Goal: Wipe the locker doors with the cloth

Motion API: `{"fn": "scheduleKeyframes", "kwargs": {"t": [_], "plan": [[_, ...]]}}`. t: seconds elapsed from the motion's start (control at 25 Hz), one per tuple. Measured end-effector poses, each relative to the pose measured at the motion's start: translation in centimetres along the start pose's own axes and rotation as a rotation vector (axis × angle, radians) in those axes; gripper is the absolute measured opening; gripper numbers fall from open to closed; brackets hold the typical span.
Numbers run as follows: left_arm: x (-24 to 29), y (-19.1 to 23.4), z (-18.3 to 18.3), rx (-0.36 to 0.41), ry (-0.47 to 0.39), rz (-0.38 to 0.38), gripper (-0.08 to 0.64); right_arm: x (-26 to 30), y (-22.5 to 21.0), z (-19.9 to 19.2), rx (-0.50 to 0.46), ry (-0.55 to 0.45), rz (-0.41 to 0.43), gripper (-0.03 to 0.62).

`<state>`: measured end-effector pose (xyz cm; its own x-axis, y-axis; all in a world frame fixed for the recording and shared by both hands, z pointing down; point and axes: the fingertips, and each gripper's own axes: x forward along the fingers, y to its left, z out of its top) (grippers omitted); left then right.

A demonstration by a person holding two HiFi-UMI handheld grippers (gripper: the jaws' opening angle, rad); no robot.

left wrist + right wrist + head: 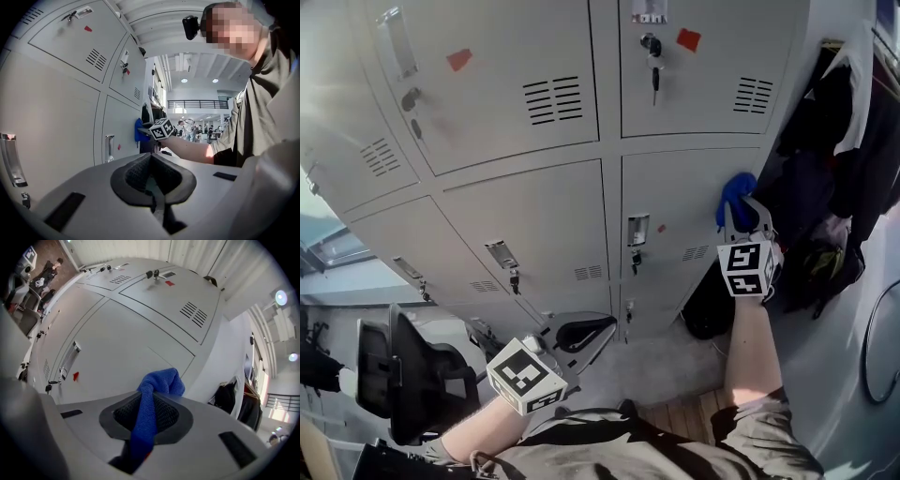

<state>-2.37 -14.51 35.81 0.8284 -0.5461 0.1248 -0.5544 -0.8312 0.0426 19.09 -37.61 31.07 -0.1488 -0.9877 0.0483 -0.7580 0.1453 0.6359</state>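
Note:
Grey locker doors (534, 216) fill the head view. A blue cloth (735, 192) is bunched in my right gripper (741, 214), which is shut on it and holds it against the right edge of a middle-row door (689, 202). In the right gripper view the cloth (157, 383) runs out between the pads and touches the door (117, 343). My left gripper (586, 330) hangs low in front of the bottom lockers, shut with nothing in it. The left gripper view shows its pads (136, 173) together and the blue cloth (138, 130) far off.
Dark clothes (834, 141) hang to the right of the lockers, with a black bag (708, 305) on the floor below. A key (654, 80) dangles from an upper door's lock. An office chair (412, 375) stands at lower left.

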Motion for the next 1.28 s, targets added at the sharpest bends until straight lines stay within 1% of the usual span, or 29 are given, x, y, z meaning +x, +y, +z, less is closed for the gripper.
{"fn": "scheduleKeyframes", "kwargs": {"t": [0.16,0.24,0.32,0.52,0.68,0.8,0.92,1.08,1.28], "plan": [[-0.3,0.1,0.0,0.003,-0.002,0.0,0.009,-0.1,-0.6,-1.2,0.092,0.029,-0.029,0.057],[-0.7,0.1,0.0,0.001,-0.003,0.003,0.009,-0.5,0.1,-0.7,0.122,0.017,-0.027,0.057],[-1.1,0.2,0.0,0.0,-0.004,0.008,0.009,-1.1,1.6,0.7,0.129,-0.018,-0.011,0.057],[-2.5,0.6,0.1,0.002,-0.012,0.015,0.009,-2.8,7.2,5.6,0.087,-0.105,0.074,0.057],[-3.8,1.0,0.1,-0.001,-0.018,0.027,0.009,-3.7,11.9,9.1,0.033,-0.157,0.147,0.057],[-4.6,1.1,-0.2,-0.006,-0.023,0.03,0.009,-3.7,15.3,10.4,-0.004,-0.169,0.207,0.057],[-5.2,1.3,-0.3,-0.01,-0.024,0.039,0.009,-3.0,17.9,10.4,-0.039,-0.15,0.25,0.057],[-5.6,1.6,-0.5,-0.022,-0.026,0.055,0.009,-2.1,18.4,9.5,-0.064,-0.139,0.266,0.057],[-4.7,1.5,-0.6,-0.026,-0.02,0.053,0.009,-1.8,16.3,8.1,-0.097,-0.124,0.247,0.057]]}}
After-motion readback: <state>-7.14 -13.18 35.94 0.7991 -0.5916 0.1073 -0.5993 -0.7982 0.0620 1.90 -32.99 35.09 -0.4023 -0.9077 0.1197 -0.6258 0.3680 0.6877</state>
